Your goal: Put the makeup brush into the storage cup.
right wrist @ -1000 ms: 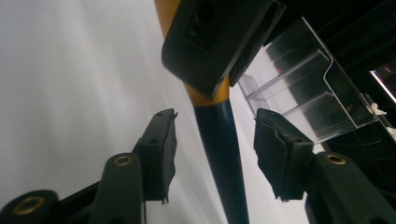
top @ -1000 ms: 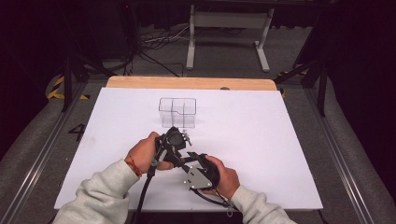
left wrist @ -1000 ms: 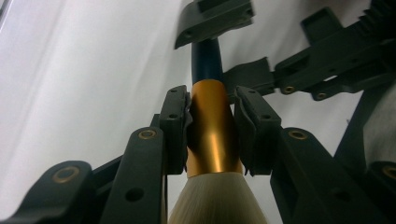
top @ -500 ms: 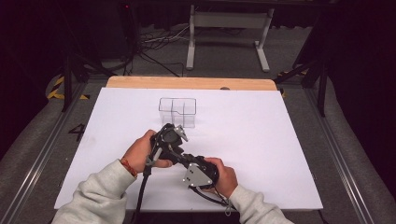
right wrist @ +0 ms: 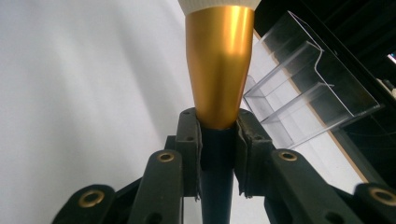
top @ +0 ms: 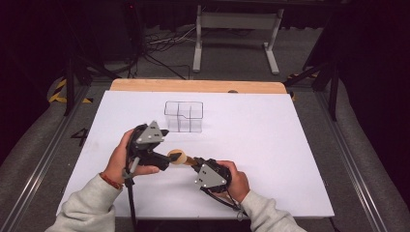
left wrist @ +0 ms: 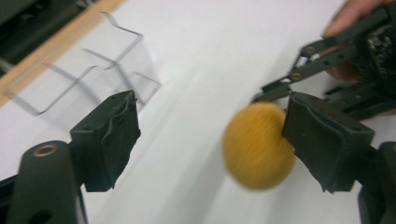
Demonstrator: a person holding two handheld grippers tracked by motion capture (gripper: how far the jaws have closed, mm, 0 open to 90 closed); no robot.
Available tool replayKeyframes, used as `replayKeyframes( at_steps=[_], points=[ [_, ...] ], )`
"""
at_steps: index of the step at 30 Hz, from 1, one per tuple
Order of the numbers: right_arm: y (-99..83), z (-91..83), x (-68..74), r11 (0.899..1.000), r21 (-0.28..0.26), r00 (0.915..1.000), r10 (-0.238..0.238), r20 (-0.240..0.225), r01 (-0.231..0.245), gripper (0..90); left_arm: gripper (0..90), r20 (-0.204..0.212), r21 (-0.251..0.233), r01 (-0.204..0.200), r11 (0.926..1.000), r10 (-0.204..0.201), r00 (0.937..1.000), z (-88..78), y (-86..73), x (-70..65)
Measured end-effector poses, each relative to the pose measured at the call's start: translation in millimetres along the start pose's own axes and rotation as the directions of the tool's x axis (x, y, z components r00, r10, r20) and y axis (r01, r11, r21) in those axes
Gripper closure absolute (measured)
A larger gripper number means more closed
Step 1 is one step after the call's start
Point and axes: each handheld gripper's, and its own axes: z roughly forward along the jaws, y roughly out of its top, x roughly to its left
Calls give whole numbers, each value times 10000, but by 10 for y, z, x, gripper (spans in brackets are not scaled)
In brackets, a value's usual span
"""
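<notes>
Right claw point(right wrist: 218, 140) is clamping the gold-ferruled brush point(right wrist: 219, 65) by its dark handle. Left claw point(left wrist: 205, 144), now drawn back leftward, is standing open beside the brush's yellow-bristled head point(left wrist: 257, 145), possibly readying a handover.

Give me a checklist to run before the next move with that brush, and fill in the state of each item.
1. Right gripper shut on the brush's dark handle below the gold metal ferrule: ok.
2. Left gripper open, jaws wide apart: ok.
3. Round tan bristle head of the makeup brush between the left jaws: not ok, it sits against one pad, far from the other.
4. Clear plastic compartment organiser upright on the white table sheet: ok.
5. Organiser compartments empty: ok as far as the high view shows.
6. Firmness of the right grip: cannot tell.
</notes>
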Motion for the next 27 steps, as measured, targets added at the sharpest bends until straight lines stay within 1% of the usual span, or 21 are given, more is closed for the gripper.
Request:
replayKeyframes(
  at_steps=[1, 3, 5, 6, 7, 8, 9, 10, 12, 13, 14, 16, 17, 18, 19, 21, 23, 24, 25, 26, 27],
  points=[
    [-7, -2, -17, 9999, -57, 9999, 121, -6, -121, 743, 123, -164, -208, 113, 9997, -117, 9998, -41, -70, 43],
    [-20, -12, -46, 9991, -98, 9992, 400, -55, -401, 743, 85, -169, -586, 429, 9974, -439, 9989, -112, -200, 118],
    [-31, -17, -73, 9976, -174, 9977, 672, -102, -674, 743, 62, -285, -904, 840, 9923, -869, 9958, -172, -326, 172],
    [-38, -18, -89, 9964, -220, 9966, 817, -137, -819, 743, 61, -450, -1119, 1008, 9886, -1064, 9933, -203, -414, 184],
    [-49, -21, -111, 9941, -271, 9944, 1041, -206, -1046, 743, 60, -450, -1119, 1008, 9886, -1064, 9933, -203, -414, 184],
    [-56, -25, -128, 9916, -309, 9919, 1244, -264, -1252, 743, 55, -605, -1294, 1263, 9835, -1350, 9890, -240, -556, 195],
    [-56, -25, -128, 9916, -309, 9919, 1244, -264, -1252, 743, 56, -605, -1294, 1263, 9835, -1350, 9890, -240, -556, 195],
    [-63, -29, -149, 9888, -363, 9890, 1439, -337, -1451, 743, 56, -708, -1245, 1202, 9849, -1296, 9890, -253, -638, 192],
    [-82, -34, -195, 9818, -454, 9821, 1825, -467, -1846, 743, 46, -757, -1262, 1152, 9853, -1253, 9892, -273, -761, 175],
    [-92, -36, -216, 9777, -521, 9782, 2010, -525, -2037, 743, 46, -681, -1381, 1265, 9823, -1368, 9883, -288, -837, 166],
    [-105, -38, -242, 9714, -587, 9721, 2265, -612, -2301, 743, 45, -669, -1403, 1333, 9811, -1437, 9874, -294, -877, 165],
    [-122, -41, -274, 9636, -682, 9648, 2543, -671, -2587, 743, 33, -563, -1457, 1573, 9767, -1670, 9844, -299, -981, 164],
    [-131, -43, -287, 9580, -744, 9597, 2718, -712, -2769, 743, 27, -632, -1514, 1665, 9743, -1777, 9821, -297, -1043, 162],
    [-139, -44, -301, 9528, -794, 9549, 2874, -740, -2930, 743, 27, -737, -1530, 1667, 9741, -1794, 9810, -297, -1088, 159],
    [-143, -43, -311, 9505, -804, 9527, 2944, -753, -3000, 743, 26, -796, -1621, 1753, 9711, -1899, 9786, -296, -1145, 153],
    [-154, -48, -334, 9425, -864, 9451, 3162, -822, -3229, 743, 25, -1062, -1731, 1724, 9697, -1924, 9756, -309, -1208, 139],
    [-166, -52, -358, 9332, -975, 9368, 3375, -922, -3458, 743, 26, -1126, -1988, 1745, 9644, -1994, 9734, -330, -1262, 120],
    [-176, -47, -380, 9241, -1031, 9280, 3579, -1033, -3679, 743, 26, -1192, -2092, 1766, 9618, -2043, 9716, -335, -1279, 105],
    [-181, -43, -395, 9192, -1084, 9236, 3675, -1095, -3786, 743, 27, -1302, -2238, 1697, 9597, -2020, 9707, -337, -1305, 90],
    [-188, -38, -416, 9103, -1196, 9160, 3830, -1196, -3962, 743, 28, -1375, -2235, 1649, 9606, -1986, 9704, -329, -1326, 81],
    [-194, -34, -441, 8990, -1318, 9063, 4016, -1318, -4176, 743, 28, -1464, -2237, 1673, 9602, -2028, 9682, -309, -1342, 71]
  ],
)
